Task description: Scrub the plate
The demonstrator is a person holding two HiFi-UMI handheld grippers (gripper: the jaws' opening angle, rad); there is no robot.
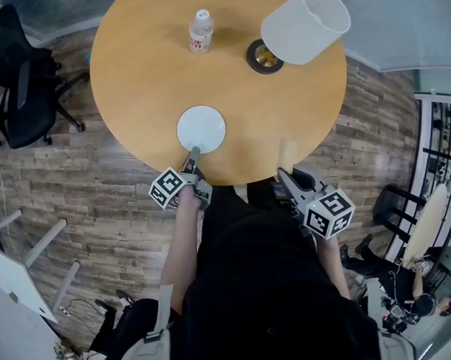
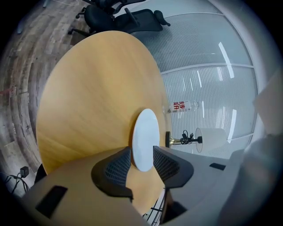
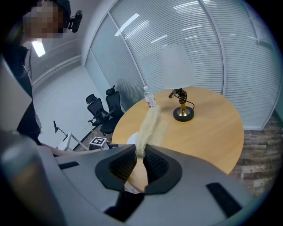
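A white plate [image 1: 201,129] lies flat on the round wooden table [image 1: 140,75], near its front edge. My left gripper [image 1: 193,153] reaches over that edge to the plate's near rim. In the left gripper view the plate [image 2: 145,137] stands on end because the gripper is rolled. Its near rim lies between the jaws of the left gripper [image 2: 142,161], which stand wide and do not press on it. My right gripper [image 1: 283,173] hovers at the table's front edge, right of the plate. The right gripper [image 3: 142,154] is shut on the wooden handle of a brush [image 3: 148,126], pale bristles pointing forward.
A small water bottle [image 1: 200,30] stands at the far side of the table. A lamp with a white shade [image 1: 305,21] and a dark round base [image 1: 264,56] stands at the far right. Office chairs [image 1: 22,79] are on the floor to the left.
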